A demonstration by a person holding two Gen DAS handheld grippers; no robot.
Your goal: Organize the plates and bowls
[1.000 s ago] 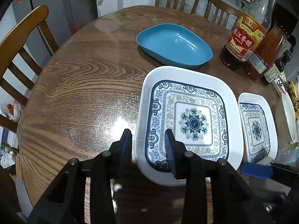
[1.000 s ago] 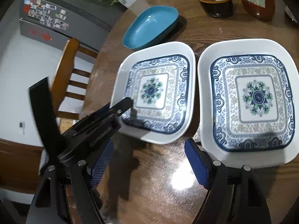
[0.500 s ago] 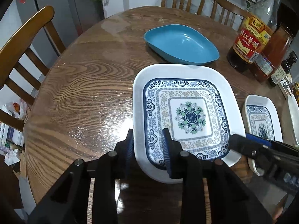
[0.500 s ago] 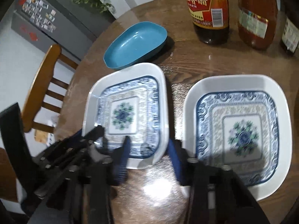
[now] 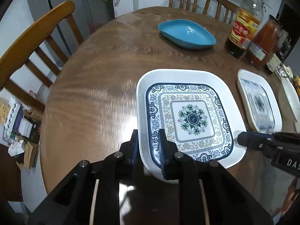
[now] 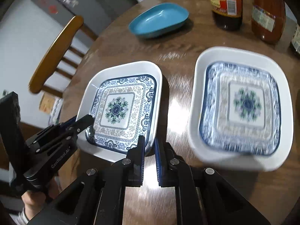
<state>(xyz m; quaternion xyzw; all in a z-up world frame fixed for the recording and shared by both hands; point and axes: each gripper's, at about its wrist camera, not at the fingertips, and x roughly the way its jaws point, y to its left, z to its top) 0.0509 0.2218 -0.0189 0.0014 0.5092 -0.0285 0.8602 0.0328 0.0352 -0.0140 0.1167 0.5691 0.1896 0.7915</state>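
Since a second ago, the left gripper has closed its jaws on the near-left rim of the left patterned plate, one finger outside the rim and one inside, and the right gripper has narrowed from wide open to a slim gap at that same plate's near-right corner. Whether the right fingers actually pinch the rim there cannot be told; the corner sits just ahead of their tips. Both plates lie on the round wooden table, the second patterned plate well to the right and blurred by motion. Beyond them rests a blue oval bowl, and along the far right edge stand a vinegar bottle and a jar of red sauce, clear of the held plate. Wooden chairs ring the table. From the right wrist view, the left gripper reaches in low from the left, angled across the plate's near-left corner, with the person's hand partly cut off at the bottom edge. A further white dish at the right margin is mostly out of frame.
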